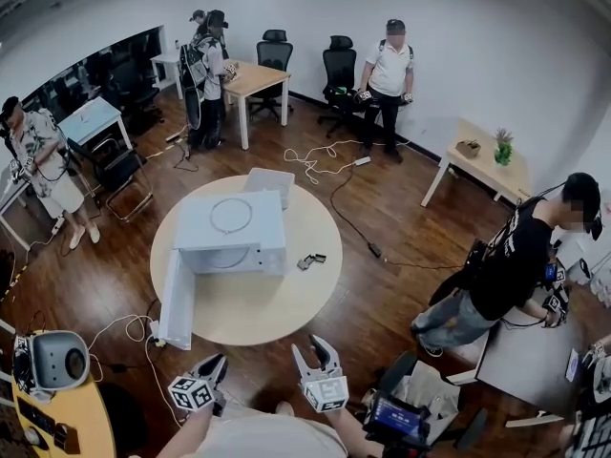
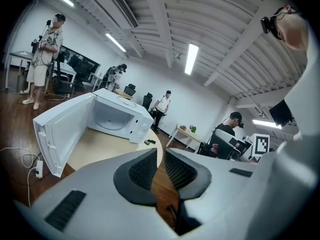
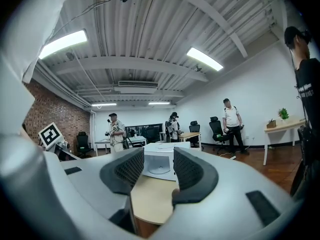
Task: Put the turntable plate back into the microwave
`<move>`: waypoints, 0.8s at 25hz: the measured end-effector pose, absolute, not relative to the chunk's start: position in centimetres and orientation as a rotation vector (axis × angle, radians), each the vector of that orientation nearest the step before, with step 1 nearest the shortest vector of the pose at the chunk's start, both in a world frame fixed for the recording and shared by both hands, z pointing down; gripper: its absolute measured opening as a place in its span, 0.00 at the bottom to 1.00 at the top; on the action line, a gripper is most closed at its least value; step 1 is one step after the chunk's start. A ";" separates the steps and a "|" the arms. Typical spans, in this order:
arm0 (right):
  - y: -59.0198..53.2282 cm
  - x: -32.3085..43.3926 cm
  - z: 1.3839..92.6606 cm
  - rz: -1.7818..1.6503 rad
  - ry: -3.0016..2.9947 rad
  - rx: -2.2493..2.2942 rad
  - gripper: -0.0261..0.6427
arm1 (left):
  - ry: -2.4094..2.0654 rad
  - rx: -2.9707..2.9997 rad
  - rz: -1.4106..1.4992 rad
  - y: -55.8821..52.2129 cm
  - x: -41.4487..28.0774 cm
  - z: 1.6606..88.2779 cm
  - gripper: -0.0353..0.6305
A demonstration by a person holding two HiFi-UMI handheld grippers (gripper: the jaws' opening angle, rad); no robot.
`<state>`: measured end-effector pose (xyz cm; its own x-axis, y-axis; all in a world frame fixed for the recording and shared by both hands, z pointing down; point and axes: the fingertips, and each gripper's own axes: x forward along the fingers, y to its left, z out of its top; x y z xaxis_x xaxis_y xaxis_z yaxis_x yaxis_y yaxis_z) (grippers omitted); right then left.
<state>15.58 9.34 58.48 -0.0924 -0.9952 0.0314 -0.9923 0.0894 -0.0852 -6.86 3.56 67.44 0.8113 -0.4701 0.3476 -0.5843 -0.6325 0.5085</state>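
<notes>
A white microwave (image 1: 229, 241) stands on the round table (image 1: 286, 303) with its door (image 1: 177, 299) swung open toward the front left. A clear round turntable plate (image 1: 231, 216) lies on top of the microwave. In the left gripper view the open cavity (image 2: 111, 124) faces me past the door (image 2: 57, 129). Both grippers hang in the air short of the table's near edge. My left gripper (image 1: 216, 361) (image 2: 160, 154) shows only a thin gap between its pads and holds nothing. My right gripper (image 1: 315, 343) (image 3: 159, 166) is open wide and empty, pointing at the microwave (image 3: 167, 151).
Two small dark objects (image 1: 311, 260) lie on the table right of the microwave, and a white box (image 1: 269, 181) sits behind it. Cables and a power strip (image 1: 153, 330) trail on the wood floor. A seated person (image 1: 516, 265) is at the right; others stand farther back.
</notes>
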 end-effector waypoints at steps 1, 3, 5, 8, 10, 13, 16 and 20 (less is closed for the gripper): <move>9.4 15.6 58.4 -0.124 2.290 -2.096 0.32 | -0.777 2.369 0.241 3.5 -6.9 67.6 0.13; 9.8 15.6 58.5 -0.124 2.282 -2.105 0.32 | -0.768 2.369 0.248 3.6 -6.8 67.7 0.13; 10.3 15.6 58.6 -0.134 2.267 -2.117 0.32 | -0.748 2.378 0.263 4.1 -6.6 67.7 0.13; 10.8 15.5 58.0 -0.139 2.244 -2.137 0.32 | -0.718 2.400 0.282 4.6 -6.2 67.1 0.13; 11.0 15.3 58.0 -0.144 2.231 -2.147 0.32 | -0.706 2.413 0.293 4.6 -6.2 66.7 0.13; 11.4 14.7 58.3 -0.156 2.238 -2.139 0.32 | -0.704 2.422 0.299 4.7 -6.5 66.5 0.13; 12.1 13.9 59.4 -0.177 2.280 -2.126 0.32 | -0.721 2.422 0.306 5.0 -7.3 67.1 0.13; 12.5 13.8 60.3 -0.208 2.290 -2.145 0.32 | -0.714 2.406 0.300 5.7 -8.1 67.2 0.13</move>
